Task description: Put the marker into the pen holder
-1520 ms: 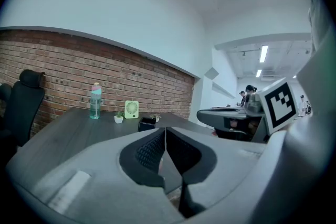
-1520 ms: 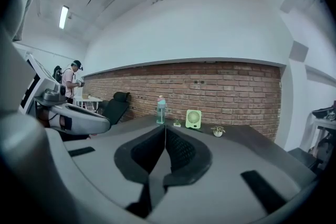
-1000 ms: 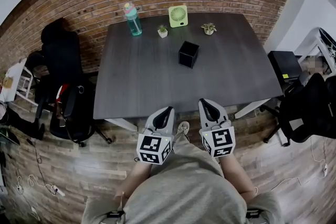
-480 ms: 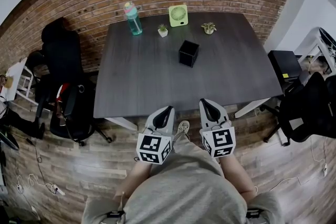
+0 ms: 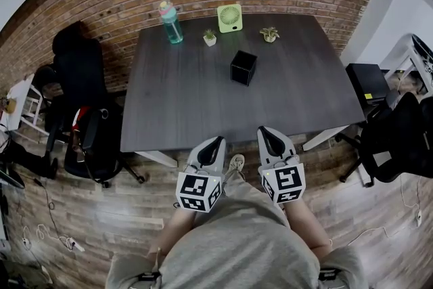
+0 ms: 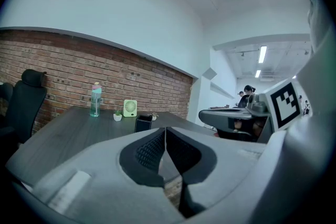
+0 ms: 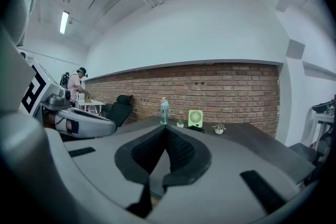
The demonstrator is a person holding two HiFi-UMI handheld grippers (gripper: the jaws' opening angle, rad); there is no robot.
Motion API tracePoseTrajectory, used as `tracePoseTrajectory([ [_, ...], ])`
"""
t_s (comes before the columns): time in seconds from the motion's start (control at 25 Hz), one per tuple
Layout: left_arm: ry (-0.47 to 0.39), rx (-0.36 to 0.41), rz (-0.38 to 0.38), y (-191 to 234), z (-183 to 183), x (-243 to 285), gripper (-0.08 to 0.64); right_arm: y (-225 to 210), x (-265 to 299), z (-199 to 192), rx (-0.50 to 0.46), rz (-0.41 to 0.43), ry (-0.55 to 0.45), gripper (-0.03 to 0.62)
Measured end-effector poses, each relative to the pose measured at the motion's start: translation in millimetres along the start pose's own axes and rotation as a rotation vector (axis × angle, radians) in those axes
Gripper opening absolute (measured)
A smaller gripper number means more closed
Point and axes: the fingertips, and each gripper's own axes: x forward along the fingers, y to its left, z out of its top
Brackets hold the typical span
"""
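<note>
Jaws pressed together on nothing, we hold our left gripper (image 5: 218,141) and right gripper (image 5: 264,131) by the worktop's (image 5: 196,101) near edge, well short of the holder (image 5: 243,68).

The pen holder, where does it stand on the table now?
In the head view the black pen holder stands in the far half of the dark table, a little in front of the green fan and apart from it.
</note>
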Motion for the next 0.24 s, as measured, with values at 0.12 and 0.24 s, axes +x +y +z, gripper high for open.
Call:
tracePoseTrajectory([
  [0.12,-0.001,-0.001,-0.001,0.6,1.2,1.4,0.021,-1.3,1.3,1.1,0.007,0.001,-0.001,0.002],
  [0.24,-0.003,-0.002,-0.002,0.3,2.3,2.5,0.021,-1.8,1.9,1.5,0.010,0.002,-0.002,0.002],
])
